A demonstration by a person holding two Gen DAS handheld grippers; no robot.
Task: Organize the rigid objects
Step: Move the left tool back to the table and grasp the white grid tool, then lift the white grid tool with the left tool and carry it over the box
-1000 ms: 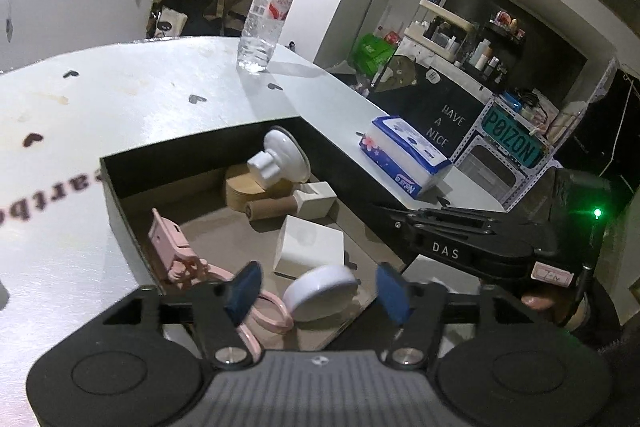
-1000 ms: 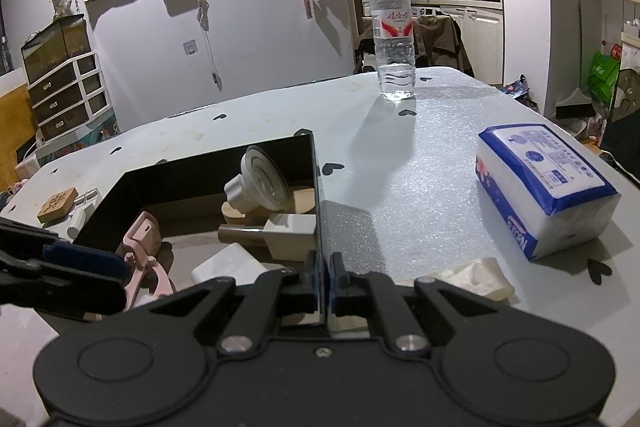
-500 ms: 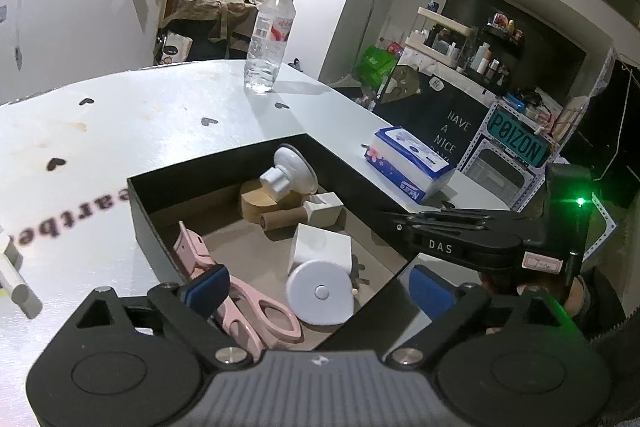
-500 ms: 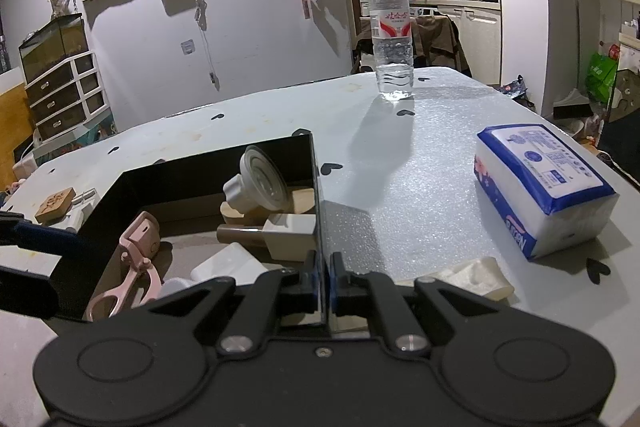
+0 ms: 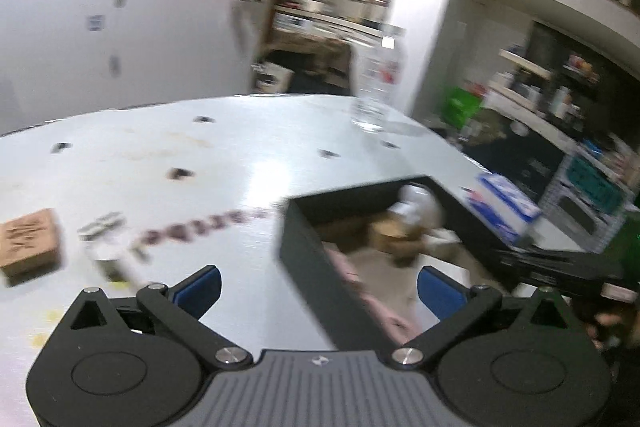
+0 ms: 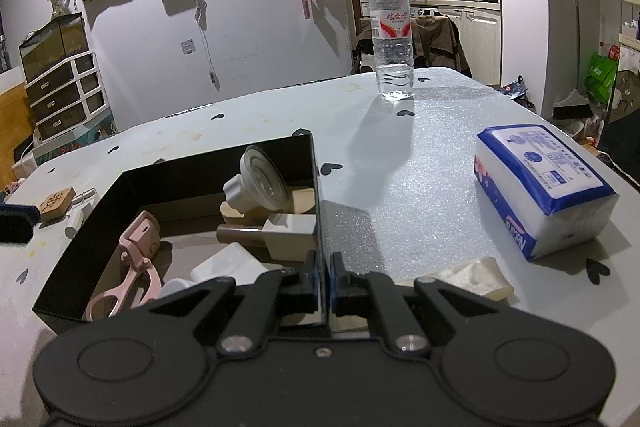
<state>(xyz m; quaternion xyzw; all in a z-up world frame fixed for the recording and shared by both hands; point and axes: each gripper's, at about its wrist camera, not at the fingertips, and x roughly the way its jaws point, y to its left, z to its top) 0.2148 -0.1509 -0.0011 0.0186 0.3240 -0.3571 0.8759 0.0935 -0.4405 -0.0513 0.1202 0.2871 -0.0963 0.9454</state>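
Note:
A black open box on the white table holds pink scissors, a white suction cup, a wooden block, a white-and-brown stamp and white pieces. My right gripper is shut on the box's right wall. My left gripper is open and empty, over the box's left wall; that view is blurred. A wooden stamp block and a small white item lie on the table left of the box.
A water bottle stands at the table's far side. A blue-and-white tissue pack lies to the right. A cream plastic piece lies near my right gripper. The table edge drops off at right.
My left gripper let the round white item drop into the box, opened wide and swung left toward the table beside the box. My right gripper has kept still on the box wall.

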